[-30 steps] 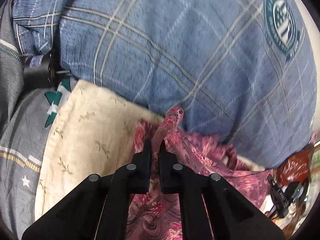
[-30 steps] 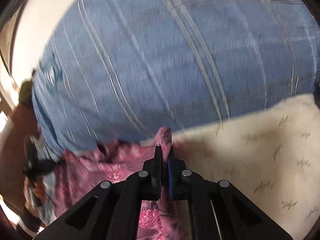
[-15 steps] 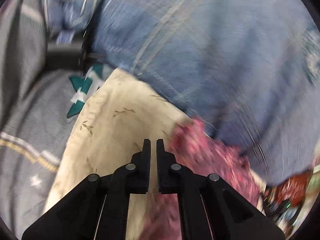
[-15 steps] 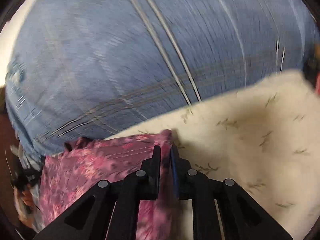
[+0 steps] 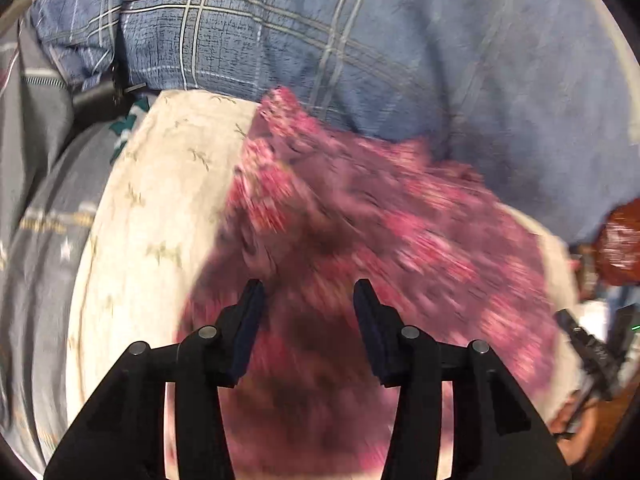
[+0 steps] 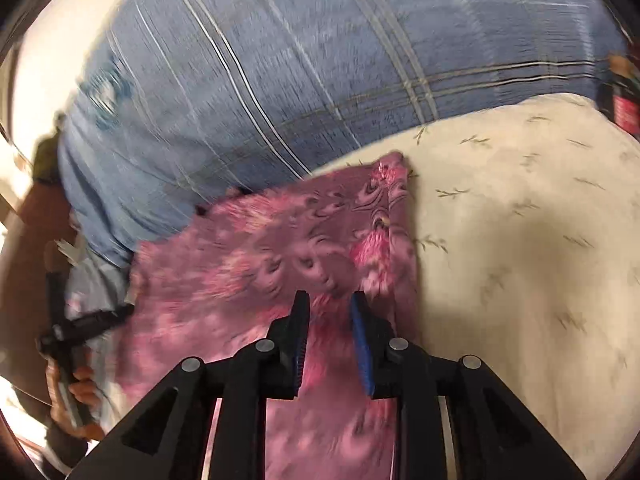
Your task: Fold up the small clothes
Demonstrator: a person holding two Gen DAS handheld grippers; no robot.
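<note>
Now the pink cloth point(image 6: 280, 264) lies flat right under both grippers, running away from them; left gripper point(image 5: 308, 292) wide, right gripper point(image 6: 330, 304) narrower, both just opened and holding nothing.

Garment point(image 5: 360, 240) atop cushion point(image 5: 160, 200) (quilt point(image 5: 360, 60) behind both)

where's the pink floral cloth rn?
The pink floral cloth lies on the cream pillow, just below the blue plaid bedding. In the right wrist view it sits left of centre; in the left wrist view it is centre-right.
</note>
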